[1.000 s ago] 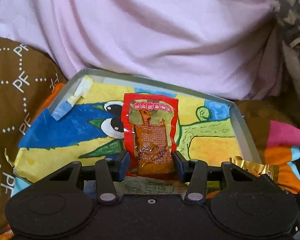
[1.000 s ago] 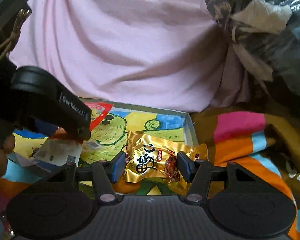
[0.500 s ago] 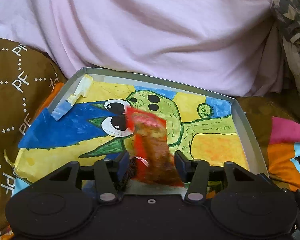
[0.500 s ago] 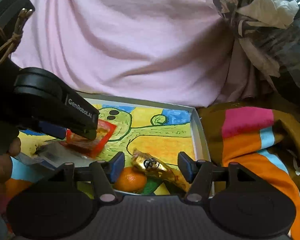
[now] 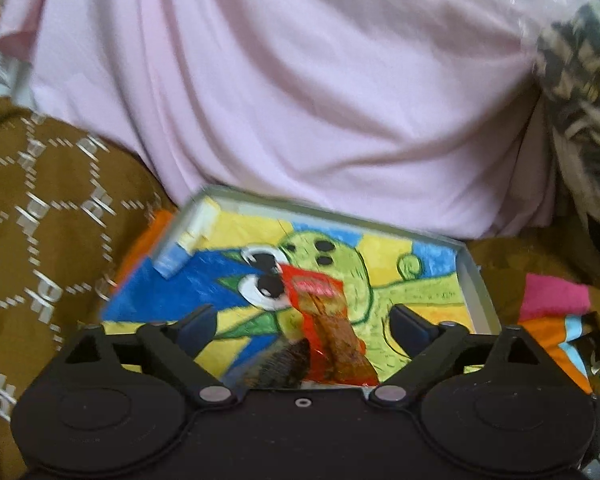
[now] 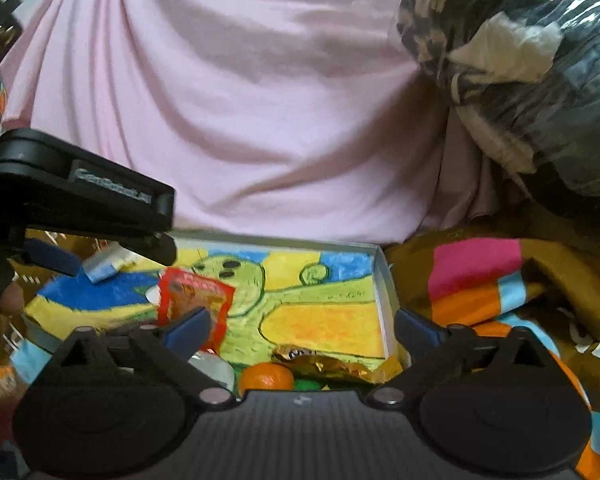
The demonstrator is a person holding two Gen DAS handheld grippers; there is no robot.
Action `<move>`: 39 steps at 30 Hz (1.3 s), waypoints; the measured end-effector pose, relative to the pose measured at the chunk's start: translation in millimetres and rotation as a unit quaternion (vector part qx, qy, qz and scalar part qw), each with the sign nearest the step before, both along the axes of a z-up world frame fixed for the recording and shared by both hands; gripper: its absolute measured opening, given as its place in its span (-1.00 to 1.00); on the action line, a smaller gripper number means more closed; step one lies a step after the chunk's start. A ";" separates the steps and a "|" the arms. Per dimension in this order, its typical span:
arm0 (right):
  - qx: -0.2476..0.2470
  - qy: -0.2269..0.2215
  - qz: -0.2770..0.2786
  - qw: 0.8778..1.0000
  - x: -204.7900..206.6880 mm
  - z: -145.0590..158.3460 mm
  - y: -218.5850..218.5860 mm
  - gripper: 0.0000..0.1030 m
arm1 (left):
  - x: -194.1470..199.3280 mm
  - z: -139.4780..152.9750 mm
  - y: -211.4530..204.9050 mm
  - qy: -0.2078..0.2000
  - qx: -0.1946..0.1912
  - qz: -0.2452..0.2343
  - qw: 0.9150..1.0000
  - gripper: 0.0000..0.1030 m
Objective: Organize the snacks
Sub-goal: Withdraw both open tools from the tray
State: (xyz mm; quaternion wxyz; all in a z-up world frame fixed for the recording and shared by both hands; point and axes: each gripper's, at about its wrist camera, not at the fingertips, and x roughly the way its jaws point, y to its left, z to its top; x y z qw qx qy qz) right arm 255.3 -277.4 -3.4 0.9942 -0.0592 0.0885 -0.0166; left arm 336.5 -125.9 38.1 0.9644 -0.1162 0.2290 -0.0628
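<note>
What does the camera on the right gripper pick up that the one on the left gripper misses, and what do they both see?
Only the right wrist view shows an orange, a gold wrapper, the left gripper from outside and a plastic-wrapped bundle. Only the left wrist view shows the brown patterned cloth. Both show the red snack packet lying in the painted tray, and the pink sheet behind.

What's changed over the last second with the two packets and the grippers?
Both grippers let go. The left gripper opened and the red packet dropped onto the painted tray. The right gripper opened and the gold packet fell beside the orange. The tray and the pink cloth stayed put.
</note>
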 end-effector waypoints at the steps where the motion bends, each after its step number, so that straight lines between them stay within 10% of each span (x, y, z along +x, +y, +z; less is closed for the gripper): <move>1: 0.004 -0.007 0.001 1.000 -5.9 3.0 0.5 0.99 | -5.5 3.5 3.3 -0.005 0.002 0.003 1.000 0.95; 18: 0.111 -0.034 0.017 0.993 -109.9 48.6 -8.4 1.00 | -130.6 32.4 74.3 -0.040 0.025 0.039 0.998 0.99; 39: 0.066 0.033 0.036 0.997 -237.0 35.5 65.2 1.00 | -255.1 -5.3 159.7 0.030 0.038 0.015 0.999 0.99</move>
